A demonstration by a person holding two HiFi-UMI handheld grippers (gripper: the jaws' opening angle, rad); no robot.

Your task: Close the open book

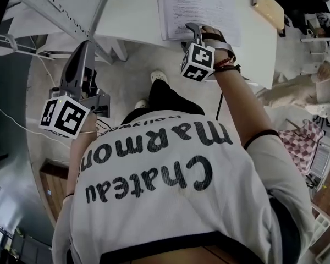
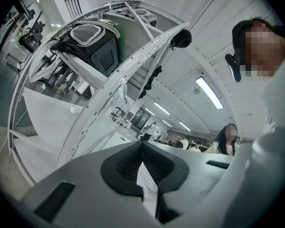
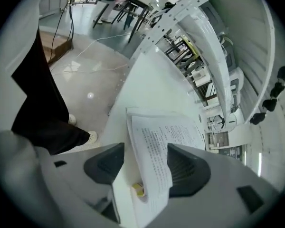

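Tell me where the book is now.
Head view, top right: the book lies on the white table, its near edge between the right gripper's open jaws.

The white bench carries two things. A book lies flat on it, printed pages up, close to the bench's near edge, with its top page curling off the stack. Right of the book and apart from it, a tan slab lies by the bench's right edge. Left of the book the top is bare.
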